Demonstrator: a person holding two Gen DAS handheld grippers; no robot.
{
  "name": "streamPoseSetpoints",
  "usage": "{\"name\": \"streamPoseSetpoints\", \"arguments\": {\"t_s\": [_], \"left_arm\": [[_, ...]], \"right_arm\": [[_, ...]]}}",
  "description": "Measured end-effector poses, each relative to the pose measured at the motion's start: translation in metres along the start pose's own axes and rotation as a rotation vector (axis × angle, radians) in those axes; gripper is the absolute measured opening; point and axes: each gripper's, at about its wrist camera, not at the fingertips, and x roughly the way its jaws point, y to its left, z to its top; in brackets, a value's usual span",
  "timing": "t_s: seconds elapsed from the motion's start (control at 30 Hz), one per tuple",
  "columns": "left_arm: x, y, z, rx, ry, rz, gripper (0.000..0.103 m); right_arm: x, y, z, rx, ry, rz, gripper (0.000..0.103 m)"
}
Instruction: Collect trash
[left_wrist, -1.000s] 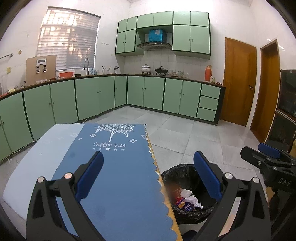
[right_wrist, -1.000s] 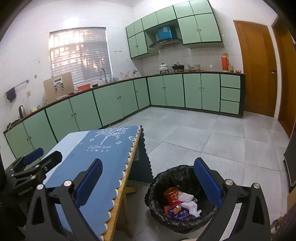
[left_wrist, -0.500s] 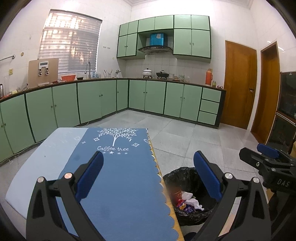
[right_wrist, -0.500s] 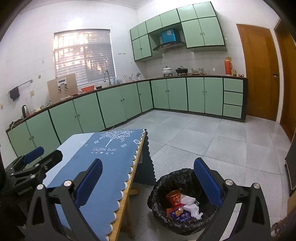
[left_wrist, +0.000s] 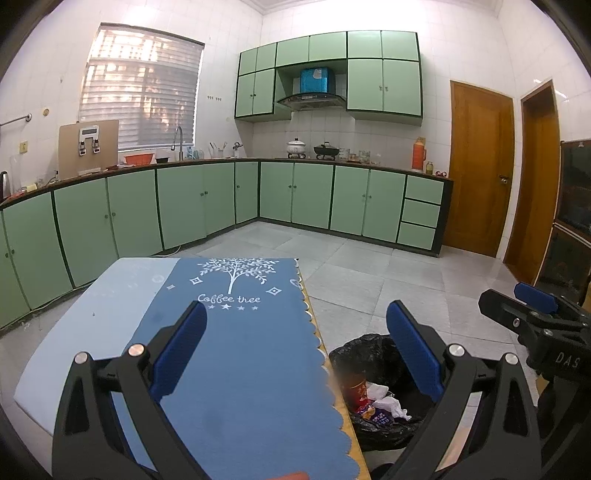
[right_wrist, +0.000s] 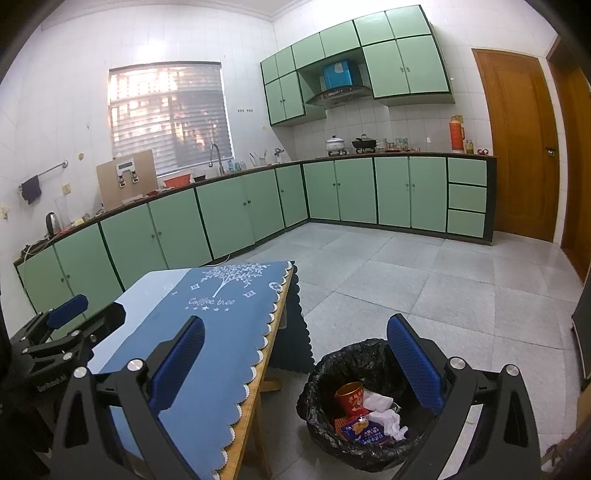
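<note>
Both tools hang released and empty: your left tool (left_wrist: 295, 354) over the blue-clothed tabletop (left_wrist: 236, 369), your right tool (right_wrist: 295, 369) above the black-lined bin (right_wrist: 369, 406). Inside lie a red paper cup (right_wrist: 349, 397), crumpled tissue (right_wrist: 386, 419) and a wrapper (right_wrist: 364, 432); all likely light and crushable, so pinch edges gently. Beyond: tiled floor (right_wrist: 424, 280), green cabinets (left_wrist: 314, 195).

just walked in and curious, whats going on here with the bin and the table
A person holds a pair of tongs in each hand over a table's blue cloth. Both the left tongs and the right tongs are open and hold nothing. The black-lined trash bin beside the table already holds a red cup, crumpled tissue and a wrapper.
</note>
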Motion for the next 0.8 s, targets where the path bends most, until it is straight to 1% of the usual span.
{"name": "streamPoseSetpoints", "arguments": {"t_s": [0.8], "left_arm": [[-0.0013, 0.0015, -0.0022, 0.002, 0.0, 0.008, 0.095]], "right_arm": [[0.0, -0.0005, 0.0002, 0.001, 0.0, 0.002, 0.097]]}}
